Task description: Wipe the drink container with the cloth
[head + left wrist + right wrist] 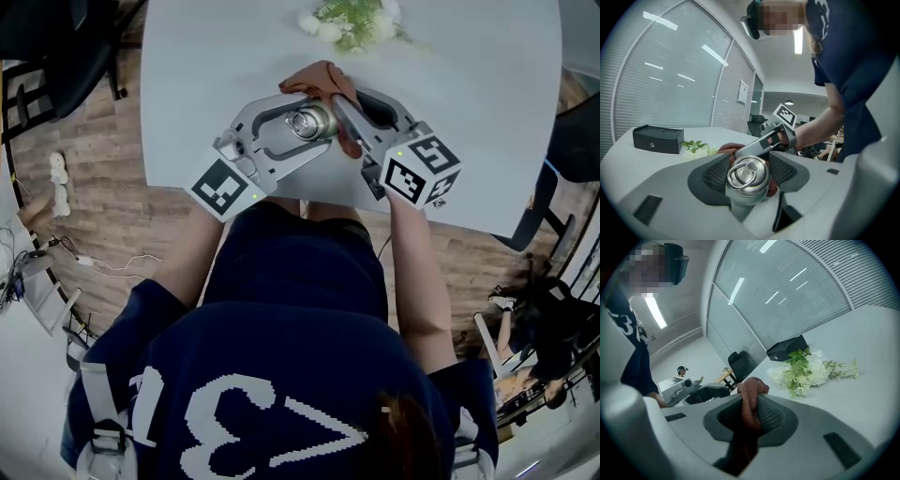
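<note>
Clamped in left gripper (pixel 750 163): metal bottle (pixel 748 180). Pinched in right gripper (pixel 752 404): red cloth (pixel 752 389), against bottle. Gripper views only: black box (pixel 658 139) by flowers (pixel 696 148), far edge of table (pixel 487 112).

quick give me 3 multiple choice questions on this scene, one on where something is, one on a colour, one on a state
1. Where are the flowers?
A on the table, past the drink container
B on the floor
C on a chair

2. What colour is the cloth?
A blue
B reddish brown
C white

3. What state are the left tongs in?
A open and empty
B shut on the drink container
C shut on the cloth

1 A: the head view shows them on the tabletop beyond it.
2 B: that is its colour where the right tongs pinch it.
3 B: the pads press the container's sides.
</note>
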Tool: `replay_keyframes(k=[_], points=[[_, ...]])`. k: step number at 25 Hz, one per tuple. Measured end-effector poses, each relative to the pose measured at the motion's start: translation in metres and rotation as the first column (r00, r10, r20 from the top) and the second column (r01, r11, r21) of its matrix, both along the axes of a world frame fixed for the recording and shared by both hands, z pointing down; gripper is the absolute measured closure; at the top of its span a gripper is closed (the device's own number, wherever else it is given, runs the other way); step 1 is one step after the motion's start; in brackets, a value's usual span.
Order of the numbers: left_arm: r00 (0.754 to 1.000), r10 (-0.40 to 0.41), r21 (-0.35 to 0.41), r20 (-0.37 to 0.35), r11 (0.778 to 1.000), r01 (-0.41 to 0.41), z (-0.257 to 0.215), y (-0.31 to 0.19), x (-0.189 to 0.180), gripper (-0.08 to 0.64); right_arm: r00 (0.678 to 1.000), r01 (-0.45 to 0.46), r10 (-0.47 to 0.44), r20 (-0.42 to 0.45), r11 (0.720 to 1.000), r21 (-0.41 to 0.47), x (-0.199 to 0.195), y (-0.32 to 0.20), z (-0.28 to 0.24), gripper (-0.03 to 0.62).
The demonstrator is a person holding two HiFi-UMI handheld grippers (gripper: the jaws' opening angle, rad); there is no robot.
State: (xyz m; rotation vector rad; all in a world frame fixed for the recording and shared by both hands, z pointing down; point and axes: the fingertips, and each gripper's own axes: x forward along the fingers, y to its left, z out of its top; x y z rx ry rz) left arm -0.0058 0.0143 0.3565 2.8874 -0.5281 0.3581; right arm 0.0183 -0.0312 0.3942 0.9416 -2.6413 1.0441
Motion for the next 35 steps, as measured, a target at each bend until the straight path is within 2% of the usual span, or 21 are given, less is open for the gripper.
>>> replay_keyframes(k=[9, 15, 19, 22, 31, 33, 35], points=[[0.999, -0.024, -0.016, -0.026, 1.000, 0.024, 0.002, -0.002, -0.008, 0.293, 0.998, -0.060, 0.057, -0.039, 0.996, -0.068, 0.016, -0.009, 0.037, 0.520], [0.999, -0.041, -0.029, -0.036, 0.999, 0.040, 0.003, 0.000, -0.014, 0.293, 0.993, -0.080, 0.071, -0.098, 0.993, -0.086, 0.025, -0.012, 0.056, 0.520], [0.998, -0.064, -0.037, -0.008, 0.997, 0.064, 0.010, -0.002, -0.017, 0.291, 0.998, -0.051, 0.048, -0.044, 0.996, -0.074, 0.016, -0.009, 0.041, 0.520], [0.996, -0.091, -0.072, -0.017, 0.993, 0.089, 0.012, -0.006, -0.021, 0.291, 1.000, -0.023, 0.022, -0.013, 0.999, -0.048, 0.002, -0.006, 0.022, 0.520], [0.995, -0.096, -0.095, -0.026, 0.991, 0.093, 0.010, -0.012, -0.018, 0.291, 0.988, 0.035, -0.035, 0.147, 0.999, 0.003, -0.027, 0.009, -0.029, 0.520], [0.996, -0.090, -0.092, -0.023, 0.992, 0.088, 0.009, -0.013, -0.015, 0.291, 0.989, 0.026, -0.026, 0.144, 1.000, 0.007, -0.025, 0.009, -0.029, 0.520], [0.996, -0.085, -0.088, -0.021, 0.993, 0.083, 0.008, -0.013, -0.012, 0.291, 0.995, -0.004, 0.003, 0.095, 1.000, 0.010, -0.015, 0.007, -0.019, 0.520]])
